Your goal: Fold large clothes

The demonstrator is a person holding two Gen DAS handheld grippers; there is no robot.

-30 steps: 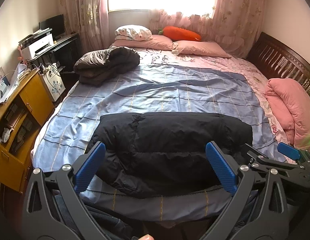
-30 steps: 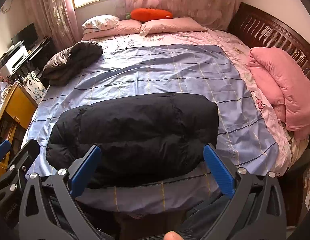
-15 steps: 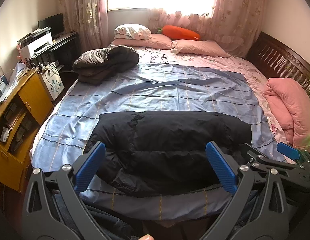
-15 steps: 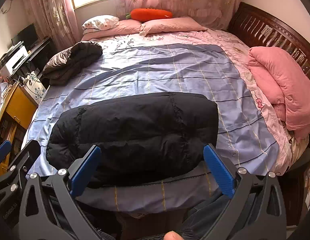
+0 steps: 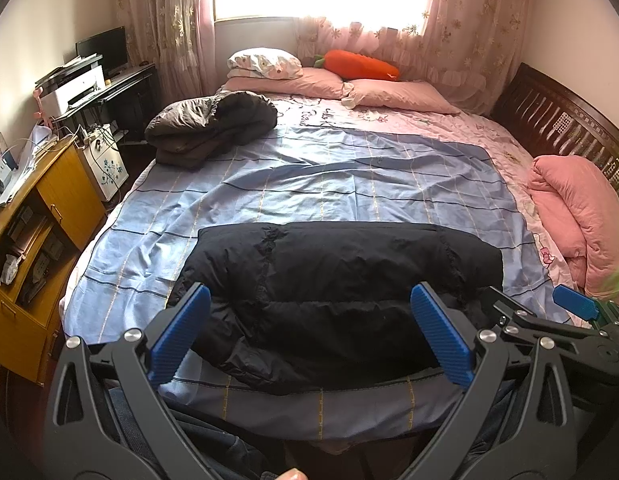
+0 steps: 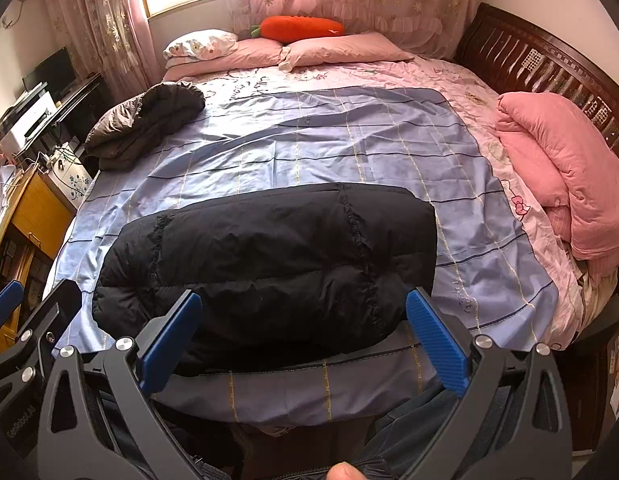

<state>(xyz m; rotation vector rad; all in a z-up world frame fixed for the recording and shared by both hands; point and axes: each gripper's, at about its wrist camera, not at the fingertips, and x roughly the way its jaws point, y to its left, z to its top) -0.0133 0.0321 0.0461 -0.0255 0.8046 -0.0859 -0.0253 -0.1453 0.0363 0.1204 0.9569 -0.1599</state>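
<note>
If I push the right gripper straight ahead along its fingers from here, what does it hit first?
Most likely the black puffer jacket, folded on the blue sheet. The right gripper is open and empty, with the jacket's near edge between its fingertips. Depth is unclear, so how soon it touches is uncertain.

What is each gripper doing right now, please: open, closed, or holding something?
Left gripper: open, fingers wide apart, holding nothing, above the folded black puffer jacket.
Right gripper: open, holding nothing.
</note>
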